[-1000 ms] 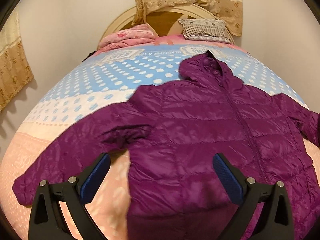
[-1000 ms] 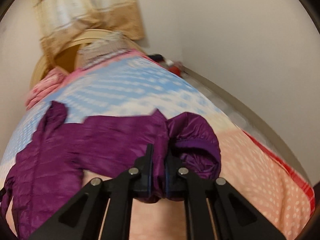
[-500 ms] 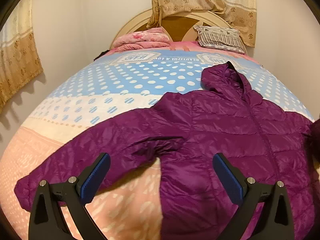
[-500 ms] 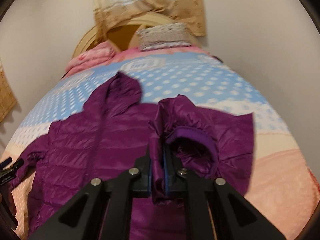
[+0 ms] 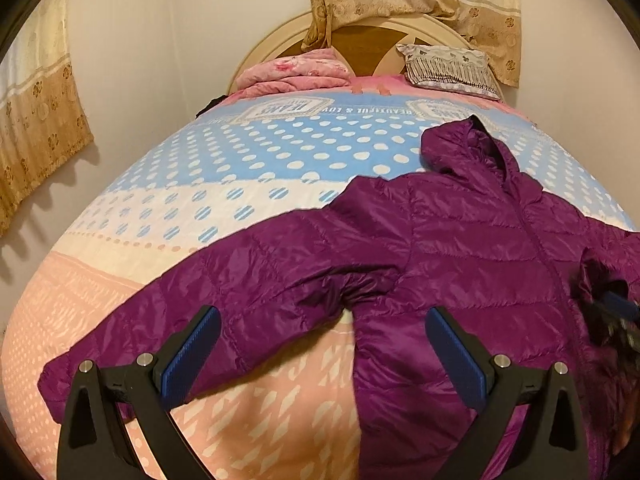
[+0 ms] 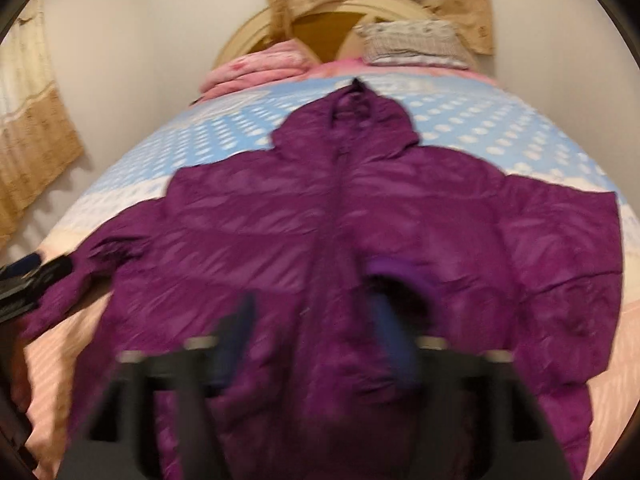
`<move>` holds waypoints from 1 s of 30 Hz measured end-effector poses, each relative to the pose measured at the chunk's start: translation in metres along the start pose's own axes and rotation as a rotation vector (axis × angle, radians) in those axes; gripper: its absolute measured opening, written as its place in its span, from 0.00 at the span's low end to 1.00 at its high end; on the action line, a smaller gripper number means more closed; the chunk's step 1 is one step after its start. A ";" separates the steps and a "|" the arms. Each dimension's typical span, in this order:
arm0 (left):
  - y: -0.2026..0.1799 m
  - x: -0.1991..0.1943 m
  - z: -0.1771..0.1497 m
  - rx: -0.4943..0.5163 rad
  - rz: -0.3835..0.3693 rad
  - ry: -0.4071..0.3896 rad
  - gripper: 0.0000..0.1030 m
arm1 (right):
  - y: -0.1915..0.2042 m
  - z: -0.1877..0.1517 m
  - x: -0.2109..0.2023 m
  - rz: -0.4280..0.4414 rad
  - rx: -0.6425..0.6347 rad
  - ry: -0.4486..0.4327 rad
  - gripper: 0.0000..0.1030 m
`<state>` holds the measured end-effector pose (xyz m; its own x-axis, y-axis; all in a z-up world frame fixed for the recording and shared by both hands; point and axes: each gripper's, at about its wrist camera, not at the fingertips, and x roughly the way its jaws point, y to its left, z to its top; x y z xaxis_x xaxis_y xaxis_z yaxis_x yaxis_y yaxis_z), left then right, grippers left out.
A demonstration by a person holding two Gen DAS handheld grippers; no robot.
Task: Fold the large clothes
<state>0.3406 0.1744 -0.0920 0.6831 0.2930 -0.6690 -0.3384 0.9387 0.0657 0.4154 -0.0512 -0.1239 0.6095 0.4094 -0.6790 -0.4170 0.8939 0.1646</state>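
Observation:
A purple hooded puffer jacket lies front up on the bed, hood toward the headboard. Its left sleeve stretches out flat to the left. My left gripper hangs open just above that sleeve and the armpit, with nothing held. The right wrist view is blurred. There the right sleeve is folded across the jacket and its cuff rests on the chest. My right gripper is opening over the cuff, its pads off the cloth. The right gripper also shows at the right edge of the left wrist view.
A folded pink blanket and a patterned pillow lie at the head of the bed, by the round headboard. Beige curtains hang on the left and behind. A wall runs close along the bed's left side.
My right gripper carried the right sleeve leftward over the jacket front, set it on the chest, and its jaws have parted. The left gripper shifted slightly left and stays open.

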 end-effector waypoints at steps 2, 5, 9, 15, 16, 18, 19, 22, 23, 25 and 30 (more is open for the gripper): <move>-0.005 -0.004 0.004 -0.001 -0.009 -0.006 0.99 | 0.005 -0.006 -0.015 -0.018 -0.037 -0.014 0.73; -0.027 -0.014 0.014 0.024 -0.039 -0.021 0.99 | -0.003 -0.021 -0.043 -0.005 -0.047 -0.033 0.74; -0.060 -0.018 0.023 0.043 -0.113 0.001 0.99 | -0.037 -0.036 -0.071 -0.096 -0.007 -0.082 0.77; -0.133 -0.025 0.032 0.095 -0.221 0.019 0.99 | -0.093 -0.057 -0.083 -0.257 0.090 -0.076 0.78; -0.149 -0.028 0.033 0.107 -0.238 0.018 0.99 | -0.099 -0.060 -0.084 -0.270 0.102 -0.080 0.78; -0.176 -0.030 0.034 0.129 -0.247 0.018 0.99 | -0.108 -0.065 -0.086 -0.270 0.131 -0.091 0.79; -0.187 -0.029 0.033 0.140 -0.262 0.024 0.99 | -0.111 -0.068 -0.085 -0.255 0.151 -0.100 0.80; -0.231 -0.013 0.022 0.191 -0.277 0.088 0.99 | -0.116 -0.074 -0.086 -0.238 0.182 -0.128 0.86; -0.237 -0.008 0.020 0.201 -0.275 0.101 0.99 | -0.118 -0.076 -0.088 -0.235 0.193 -0.135 0.87; -0.251 0.008 0.011 0.185 -0.301 0.145 0.95 | -0.124 -0.081 -0.091 -0.225 0.227 -0.155 0.87; -0.270 0.025 -0.008 0.208 -0.398 0.201 0.12 | -0.141 -0.092 -0.102 -0.197 0.354 -0.193 0.94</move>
<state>0.4438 -0.0730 -0.1321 0.5877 -0.1177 -0.8005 0.0741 0.9930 -0.0916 0.3501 -0.2359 -0.1434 0.7826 0.2213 -0.5819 -0.0441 0.9520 0.3029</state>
